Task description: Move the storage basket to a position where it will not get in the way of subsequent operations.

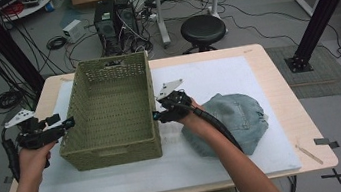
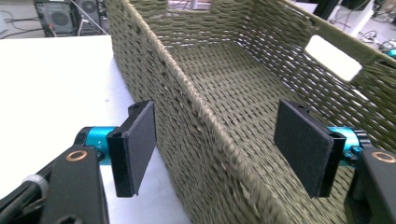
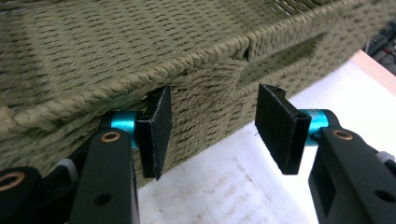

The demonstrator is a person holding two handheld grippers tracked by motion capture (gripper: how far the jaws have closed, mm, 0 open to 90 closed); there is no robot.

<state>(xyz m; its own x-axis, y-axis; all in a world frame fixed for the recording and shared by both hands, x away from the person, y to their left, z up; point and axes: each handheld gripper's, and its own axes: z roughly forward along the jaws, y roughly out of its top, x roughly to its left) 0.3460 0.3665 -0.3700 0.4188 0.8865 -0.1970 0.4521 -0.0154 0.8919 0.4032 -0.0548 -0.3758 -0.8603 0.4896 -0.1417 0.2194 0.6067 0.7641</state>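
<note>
Nearest the person, the left gripper is at the left wall of the green woven basket. In the left gripper view its jaws stand apart, released, straddling the wall: one pad outside, one inside, neither pressing. The right gripper sits just beside the basket's right wall near the rim; in the right gripper view its jaws are also spread, one pad close against the weave, the other clear of it. The basket rests upright on the white mat covering the surface. To the right lies a crumpled denim garment. Beyond the surface stands a black stool.
</note>
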